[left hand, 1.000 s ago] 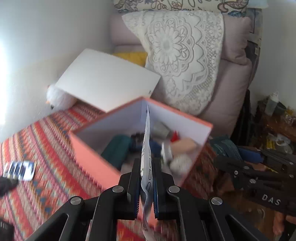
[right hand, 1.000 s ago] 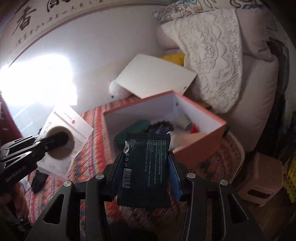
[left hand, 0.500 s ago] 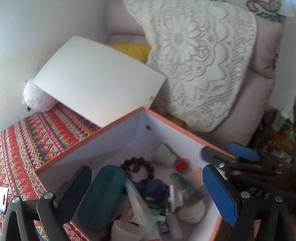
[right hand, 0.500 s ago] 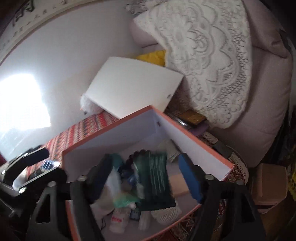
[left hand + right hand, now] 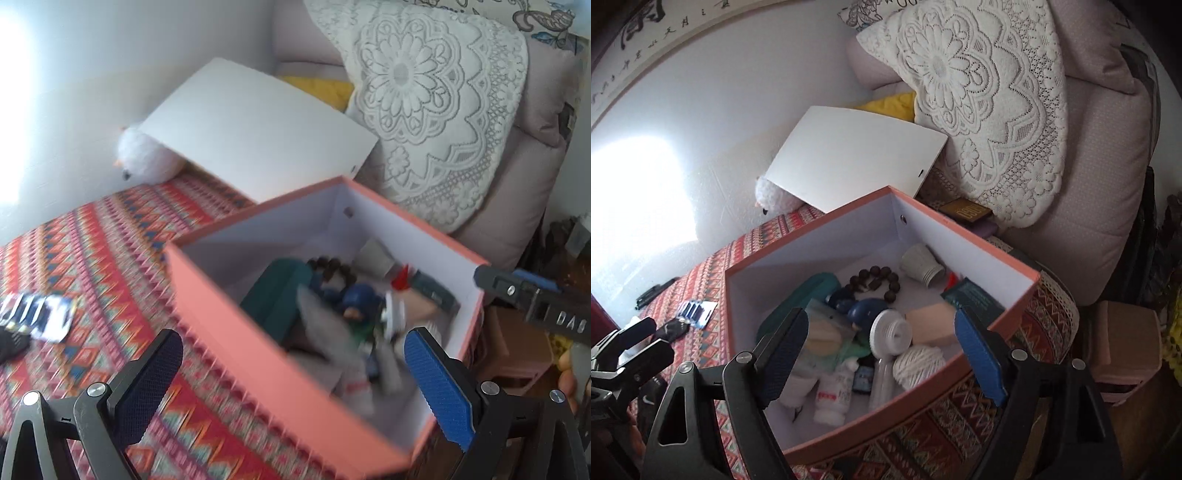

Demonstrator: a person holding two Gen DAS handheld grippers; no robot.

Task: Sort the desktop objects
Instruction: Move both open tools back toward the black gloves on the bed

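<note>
Both grippers are over the pink box point(image 5: 993, 258) now, and both are empty. The right gripper point(image 5: 882, 350) has its blue-padded jaws spread wide, having just been opening, with nothing between them. Straight below sits the box's pile: a teal case point(image 5: 798, 295), a string of dark wooden beads point(image 5: 877, 280), a white spool of tape point(image 5: 890, 332), a ball of white string point(image 5: 918, 363), a small white bottle point(image 5: 833, 397) and a pale cup on its side point(image 5: 921, 264). The dark green packet point(image 5: 973, 299) lies inside, against the right-hand wall.

The left gripper point(image 5: 291, 373) stands wide open too, straddling the box's near wall, its left finger over the patterned tablecloth point(image 5: 110, 258) and its right finger over the contents. That view is blurred, so the clear packet point(image 5: 325, 328) in the heap is only roughly made out.

Out on the cloth, well apart from the box, lies a blue-and-white card pack point(image 5: 40, 317). The white lid point(image 5: 857, 155) leans against the sofa behind.
</note>
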